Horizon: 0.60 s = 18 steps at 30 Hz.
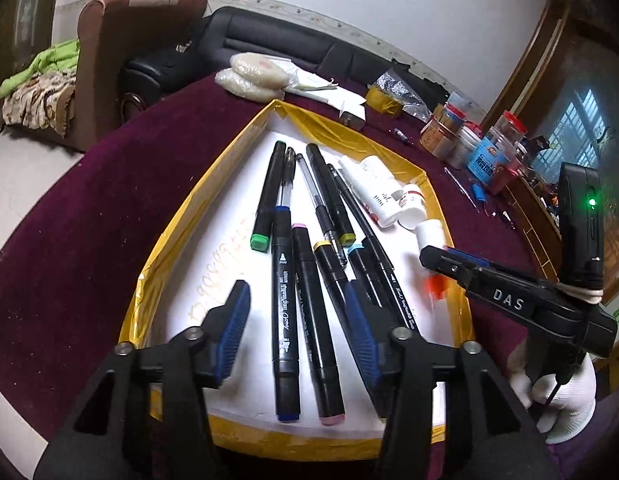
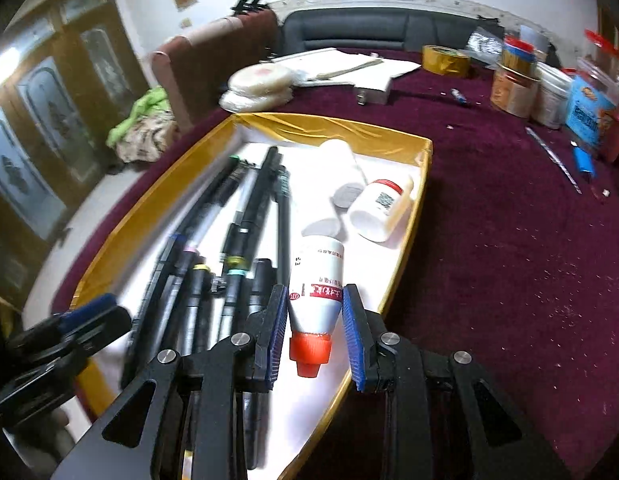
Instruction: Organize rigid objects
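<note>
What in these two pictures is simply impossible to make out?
- Left wrist view: the small white bottle held by the right gripper is mostly hidden behind it.
- Left wrist view: the yellow-banded marker has its near end covered by the left gripper.
- Right wrist view: the markers are smeared by motion blur; their print is unreadable.
- Right wrist view: the jars are cut off by the right edge.

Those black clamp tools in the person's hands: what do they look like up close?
Each gripper, left and right, is black plastic, with two fingers lined in ribbed blue pads and silver pivot bolts. One bears a "DAS" label, a green light and a white-taped black box. The hand wears a white glove.
</note>
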Available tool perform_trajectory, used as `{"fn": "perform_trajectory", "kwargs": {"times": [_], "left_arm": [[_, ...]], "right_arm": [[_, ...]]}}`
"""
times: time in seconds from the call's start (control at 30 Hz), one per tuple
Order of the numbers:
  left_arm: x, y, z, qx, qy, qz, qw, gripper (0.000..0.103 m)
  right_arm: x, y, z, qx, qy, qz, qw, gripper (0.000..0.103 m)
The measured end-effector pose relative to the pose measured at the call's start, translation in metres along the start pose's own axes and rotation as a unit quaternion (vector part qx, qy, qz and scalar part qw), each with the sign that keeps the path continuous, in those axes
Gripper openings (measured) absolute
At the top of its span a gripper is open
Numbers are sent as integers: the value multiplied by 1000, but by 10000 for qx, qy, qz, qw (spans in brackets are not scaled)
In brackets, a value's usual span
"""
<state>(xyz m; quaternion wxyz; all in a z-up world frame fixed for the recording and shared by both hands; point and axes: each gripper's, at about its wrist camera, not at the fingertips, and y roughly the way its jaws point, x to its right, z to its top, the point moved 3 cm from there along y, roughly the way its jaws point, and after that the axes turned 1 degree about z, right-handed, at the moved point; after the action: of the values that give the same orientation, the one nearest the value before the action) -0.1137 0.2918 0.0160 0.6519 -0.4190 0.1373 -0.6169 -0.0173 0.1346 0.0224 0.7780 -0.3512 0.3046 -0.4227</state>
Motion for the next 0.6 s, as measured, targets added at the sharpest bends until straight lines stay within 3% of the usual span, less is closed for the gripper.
{"fn": "perform_trajectory", "kwargs": {"times": [0.07,0.2,0.33,0.37,0.4,0.47,0.5,0.53,0.6], "left_arm": [[3,-3,0,52,54,4,10000,60],[3,-9,2,204,97,137,9997,60],[-3,-24,9,562,-11,299,9980,62],[-3,-33,12,787,8,484,9957,76],[0,-52,16,1269,123,837,9883,98],[9,-82,19,1980,291,1215,9722,103],[16,-102,21,2423,318,1261,9615,103],[21,-113,22,2689,297,1144,9559,103],[29,-124,28,3032,158,515,9514,103]], "right_arm": [[1,-3,0,44,49,-24,10000,25],[5,-13,0,206,139,0,9997,28],[12,-41,-2,828,174,-76,9964,30],[13,-54,-4,1122,116,-192,9934,37],[13,-62,-5,1313,80,-277,9909,44],[13,-81,-11,1823,4,-590,9815,79],[13,-87,-13,2008,-16,-754,9767,86],[13,-92,-14,2159,-42,-901,9722,91],[11,-94,-14,2211,-130,-1041,9696,91]]}}
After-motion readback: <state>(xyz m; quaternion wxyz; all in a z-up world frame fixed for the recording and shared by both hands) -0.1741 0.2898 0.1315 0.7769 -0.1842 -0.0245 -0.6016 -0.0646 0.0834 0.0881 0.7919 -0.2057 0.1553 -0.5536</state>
